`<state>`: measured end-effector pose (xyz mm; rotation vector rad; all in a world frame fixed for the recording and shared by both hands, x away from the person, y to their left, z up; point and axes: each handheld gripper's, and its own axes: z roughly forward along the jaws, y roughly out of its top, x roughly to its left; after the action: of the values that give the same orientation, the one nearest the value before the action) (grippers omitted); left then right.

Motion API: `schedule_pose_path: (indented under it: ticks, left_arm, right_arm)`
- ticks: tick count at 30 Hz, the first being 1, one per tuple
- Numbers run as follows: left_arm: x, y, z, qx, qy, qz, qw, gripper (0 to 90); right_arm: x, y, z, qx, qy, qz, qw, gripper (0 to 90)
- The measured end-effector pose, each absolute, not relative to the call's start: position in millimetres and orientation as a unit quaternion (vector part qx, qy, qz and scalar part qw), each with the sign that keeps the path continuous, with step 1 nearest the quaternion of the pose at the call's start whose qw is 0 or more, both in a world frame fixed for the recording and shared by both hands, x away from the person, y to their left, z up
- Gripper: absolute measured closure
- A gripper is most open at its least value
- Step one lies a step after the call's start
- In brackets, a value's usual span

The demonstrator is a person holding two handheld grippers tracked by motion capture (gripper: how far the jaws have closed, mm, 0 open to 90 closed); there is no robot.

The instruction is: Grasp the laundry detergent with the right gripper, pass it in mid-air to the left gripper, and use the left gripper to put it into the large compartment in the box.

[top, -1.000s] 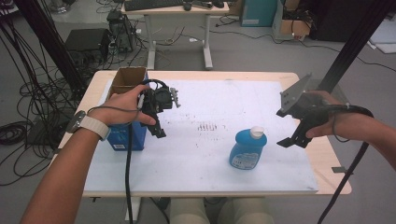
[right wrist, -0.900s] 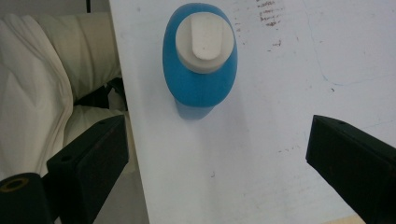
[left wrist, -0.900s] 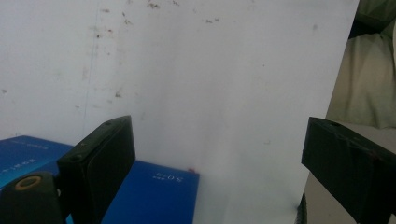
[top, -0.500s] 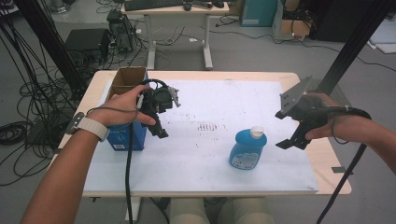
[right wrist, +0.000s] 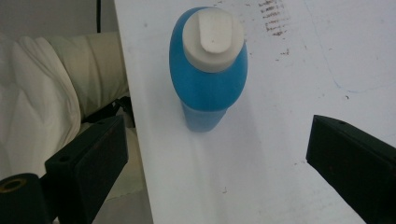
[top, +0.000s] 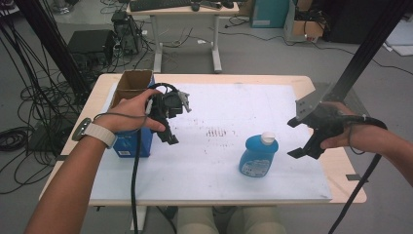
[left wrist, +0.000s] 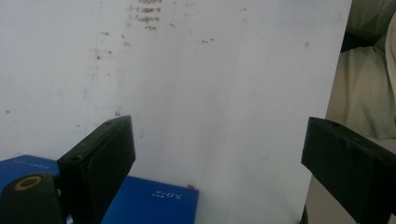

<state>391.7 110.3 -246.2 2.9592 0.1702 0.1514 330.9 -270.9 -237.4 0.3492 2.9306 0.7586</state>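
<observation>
A blue bottle (top: 257, 157) with a white cap (top: 268, 139) stands upright on the white mat (top: 214, 161), right of centre. My right gripper (top: 293, 138) hovers just to its right, open, with its jaws pointing at the bottle. In the right gripper view the bottle (right wrist: 209, 88) stands ahead of the wide-open right gripper (right wrist: 217, 123), untouched. My left gripper (top: 170, 127) hangs open over the mat beside a blue box (top: 127, 145). In the left gripper view the left gripper (left wrist: 217, 140) has only bare mat between its jaws.
An open cardboard box (top: 132, 83) stands behind the blue box at the table's left edge. The blue box (left wrist: 149, 200) lies low in the left gripper view. The person's knees (right wrist: 70, 93) are past the mat's near edge. A desk (top: 180, 9) and cables fill the floor beyond.
The right gripper has drifted slightly toward the near side of the table. The left gripper and the bottle have stayed where they were.
</observation>
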Motion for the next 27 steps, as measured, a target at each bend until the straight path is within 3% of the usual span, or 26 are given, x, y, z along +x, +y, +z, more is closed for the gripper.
schedule_pose_path:
  ticks: [27]
  left_arm:
    - [391.4, 111.7, -245.9, 0.992, 0.065, 0.057, 0.091, 9.9]
  right_arm:
    - [334.6, -281.0, -282.9, 0.111, 0.940, 0.319, 0.054, 5.7]
